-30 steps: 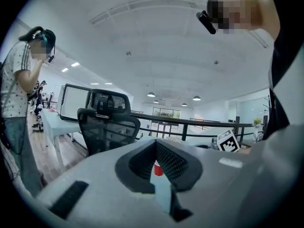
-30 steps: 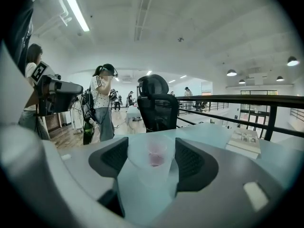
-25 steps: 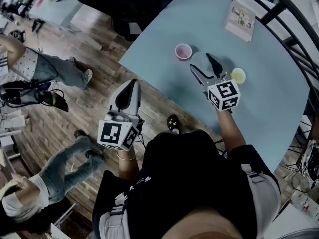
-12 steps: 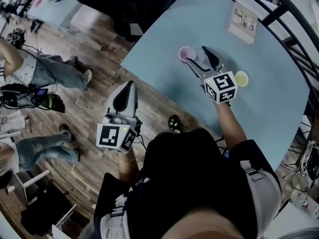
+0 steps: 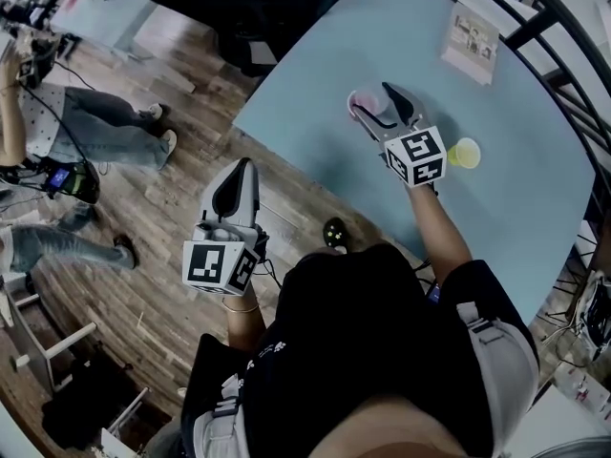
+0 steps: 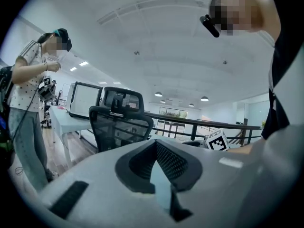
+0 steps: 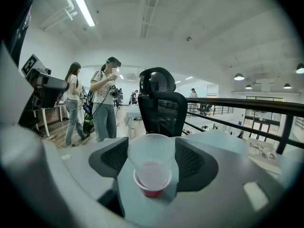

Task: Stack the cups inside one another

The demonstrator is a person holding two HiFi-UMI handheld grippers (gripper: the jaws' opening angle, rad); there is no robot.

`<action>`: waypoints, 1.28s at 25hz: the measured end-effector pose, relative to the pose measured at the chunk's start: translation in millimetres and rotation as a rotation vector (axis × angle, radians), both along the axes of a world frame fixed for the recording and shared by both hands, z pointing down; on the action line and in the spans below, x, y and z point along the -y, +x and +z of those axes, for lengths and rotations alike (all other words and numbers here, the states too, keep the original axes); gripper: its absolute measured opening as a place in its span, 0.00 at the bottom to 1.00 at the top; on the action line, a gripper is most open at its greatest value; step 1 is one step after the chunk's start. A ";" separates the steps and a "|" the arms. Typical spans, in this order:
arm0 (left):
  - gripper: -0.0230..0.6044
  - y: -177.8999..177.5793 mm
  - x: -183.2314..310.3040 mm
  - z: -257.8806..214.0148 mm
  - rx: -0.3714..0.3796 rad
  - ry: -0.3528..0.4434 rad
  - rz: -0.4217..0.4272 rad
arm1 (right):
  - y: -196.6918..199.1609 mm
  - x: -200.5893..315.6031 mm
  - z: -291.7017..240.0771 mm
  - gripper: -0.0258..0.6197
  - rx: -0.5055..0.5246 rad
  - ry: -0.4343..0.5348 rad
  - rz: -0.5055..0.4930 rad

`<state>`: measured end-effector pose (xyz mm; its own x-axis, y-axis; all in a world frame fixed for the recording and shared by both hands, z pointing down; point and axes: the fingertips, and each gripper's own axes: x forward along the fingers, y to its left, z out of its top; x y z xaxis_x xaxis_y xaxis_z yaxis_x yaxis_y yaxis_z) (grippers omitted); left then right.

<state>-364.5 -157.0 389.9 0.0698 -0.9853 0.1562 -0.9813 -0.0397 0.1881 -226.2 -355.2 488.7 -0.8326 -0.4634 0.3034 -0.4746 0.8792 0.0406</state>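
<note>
Pink cup (image 5: 361, 99): it stands upright on the counter (image 5: 305, 55), in the middle part, a little inward from the edge nearest to you. Its wall is see-through and its bottom is pink.
Right jaws: your right gripper (image 5: 374, 105) has its jaws wide apart, and the pink cup stands between them. In the right gripper view one pad is on each side of the cup's rim. The pads are close to the rim but they do not squeeze it, so you hold nothing.
Yellow cup (image 5: 464, 153): it is also upright on the counter, just to the right of your right gripper. It is apart from the pink cup and not far from the near edge.
Left jaws: your left gripper (image 5: 250, 166) has its jaws together at the tips, with nothing between them.
Left gripper place: it is off the counter, over the wooden floor (image 5: 162, 246), just outside the counter's near left corner.
Booklet (image 5: 474, 31): it lies flat near the far right edge of the counter, well apart from both cups.
Around the counter: a black chair (image 7: 161, 106) stands beside the left edge, and people (image 7: 105, 103) stand on the floor beyond it.
</note>
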 end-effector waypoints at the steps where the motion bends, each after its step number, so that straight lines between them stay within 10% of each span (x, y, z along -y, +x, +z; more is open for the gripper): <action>1: 0.02 -1.4 0.4 0.1 -0.001 -0.001 -0.003 | -1.3 1.5 3.0 0.53 -0.005 -0.003 0.000; 32: 0.02 -12.2 -8.9 5.0 -0.017 -0.007 -0.019 | -3.3 1.8 46.9 0.56 -0.093 -0.070 0.030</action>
<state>-376.7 -148.1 394.9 0.0536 -0.9853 0.1623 -0.9786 -0.0195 0.2047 -229.5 -357.1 535.6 -0.7854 -0.4625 0.4115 -0.4977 0.8670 0.0243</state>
